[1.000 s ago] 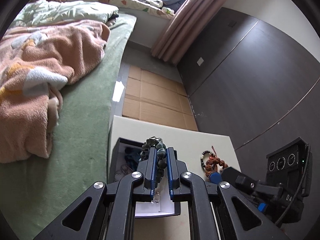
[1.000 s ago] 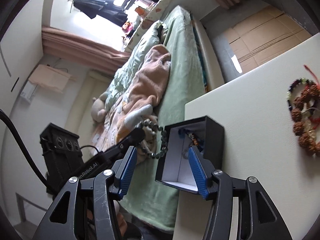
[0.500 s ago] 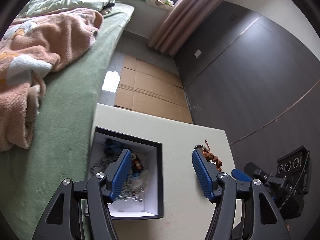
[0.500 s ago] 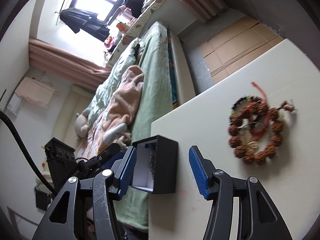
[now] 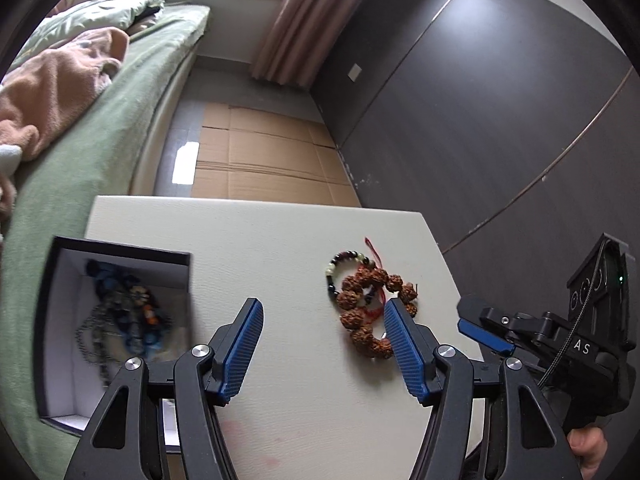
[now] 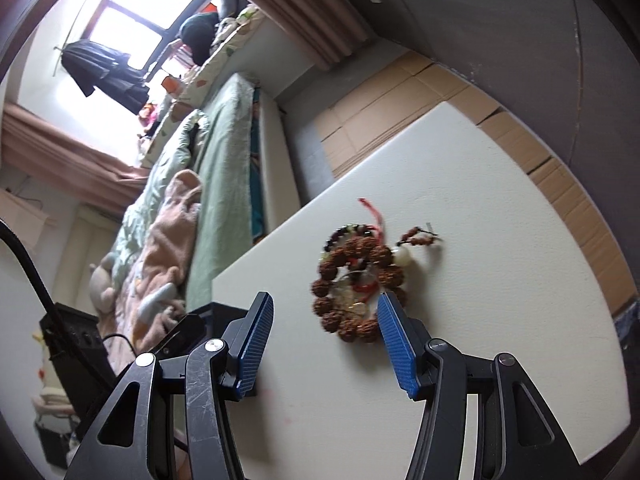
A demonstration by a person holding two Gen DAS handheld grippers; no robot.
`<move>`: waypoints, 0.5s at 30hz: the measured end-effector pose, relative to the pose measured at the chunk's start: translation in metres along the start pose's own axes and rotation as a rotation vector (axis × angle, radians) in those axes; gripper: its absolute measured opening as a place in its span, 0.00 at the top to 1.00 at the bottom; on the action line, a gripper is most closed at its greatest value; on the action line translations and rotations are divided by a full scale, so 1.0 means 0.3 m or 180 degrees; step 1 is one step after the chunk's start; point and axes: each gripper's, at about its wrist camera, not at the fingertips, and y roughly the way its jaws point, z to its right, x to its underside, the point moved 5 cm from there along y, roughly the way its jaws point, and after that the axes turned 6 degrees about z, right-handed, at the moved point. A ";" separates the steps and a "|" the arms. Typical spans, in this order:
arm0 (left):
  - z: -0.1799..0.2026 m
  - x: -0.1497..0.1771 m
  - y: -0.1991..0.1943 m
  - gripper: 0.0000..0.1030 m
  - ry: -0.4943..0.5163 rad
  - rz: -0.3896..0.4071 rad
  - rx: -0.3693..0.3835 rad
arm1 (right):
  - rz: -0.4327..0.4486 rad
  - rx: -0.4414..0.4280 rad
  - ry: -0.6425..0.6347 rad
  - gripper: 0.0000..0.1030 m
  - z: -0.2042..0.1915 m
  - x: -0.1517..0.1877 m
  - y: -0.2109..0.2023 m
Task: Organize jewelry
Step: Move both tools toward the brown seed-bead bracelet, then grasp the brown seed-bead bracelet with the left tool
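Left wrist view: remaining jewelry is one tangled pile (image 5: 366, 304) on the white table (image 5: 280, 232), well apart from the black box (image 5: 48, 320) at the table's left edge, beside the bed (image 5: 100, 128). Box already holds blue beads and a chain (image 5: 128, 312).

Risks, my read:
- Pile is several pieces interlocked: brown seed-bead bracelet, dark-and-pale bead bracelet, red cord, something clear in the middle. Pinching one strand likely drags the rest, or lifts half and drops it on the way across.
- Both grippers aim at the same pile. Left gripper (image 5: 324, 344) and right gripper (image 6: 324, 344) could clash over it.
- Beads are round and hard; the ribbed blue pads may roll them out and scatter the pile toward the table edge.
- Box sits right at the table's corner. A nudge on a drop-off could tip it onto the bed.

Jaws:
- Left: spread wide, empty, touching nothing. Right pad overlaps the pile's near edge in view; contact can't be told.
- Right: about half spread, empty, pile just beyond the tips, no contact visible.
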 end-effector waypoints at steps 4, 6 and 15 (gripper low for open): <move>0.031 0.029 0.086 0.40 0.0035 -0.0121 -0.0048 | -0.0014 0.0177 -0.0040 0.46 0.017 -0.002 0.021; 0.042 0.043 0.124 0.42 0.0054 -0.0180 -0.0063 | -0.0021 0.0211 0.0020 0.46 0.037 -0.005 0.022; 0.089 0.093 0.235 0.43 0.0217 -0.0271 -0.0201 | -0.0027 0.0248 0.0155 0.47 0.085 -0.009 0.003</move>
